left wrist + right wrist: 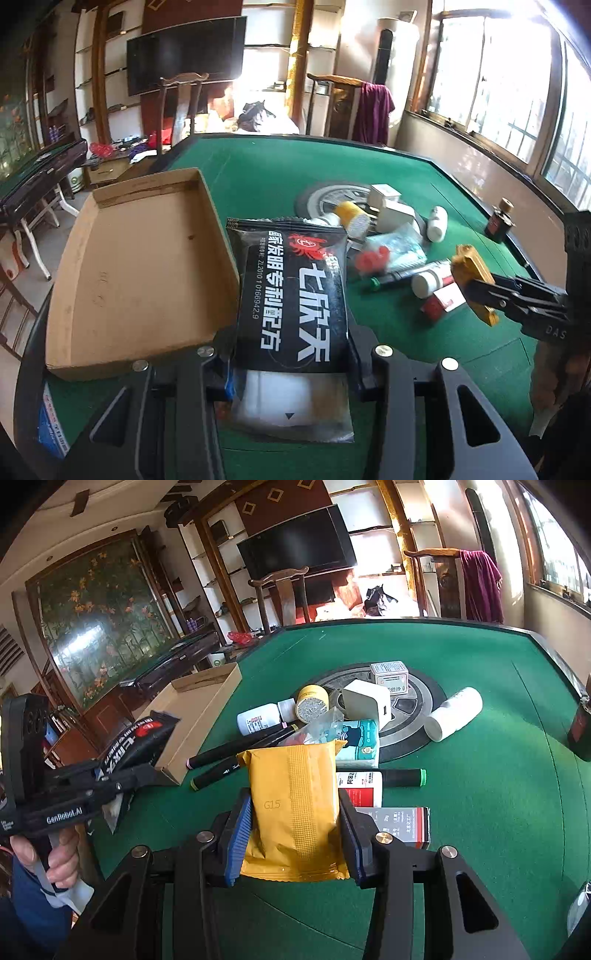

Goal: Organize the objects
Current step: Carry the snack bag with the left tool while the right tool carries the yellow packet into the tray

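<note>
Left gripper (291,369): jaws clamped on black packet (291,295), above the green surface (424,173), cardboard tray (140,266) at 9 o'clock. Right gripper (295,834): jaws clamped on yellow packet (295,797).

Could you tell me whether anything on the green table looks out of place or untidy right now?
Yes. The cardboard tray is empty, while bottles, markers and boxes lie jumbled around the table's round centre plate. A white bottle lies on its side. The black packet and yellow packet are each held in a gripper.
</note>
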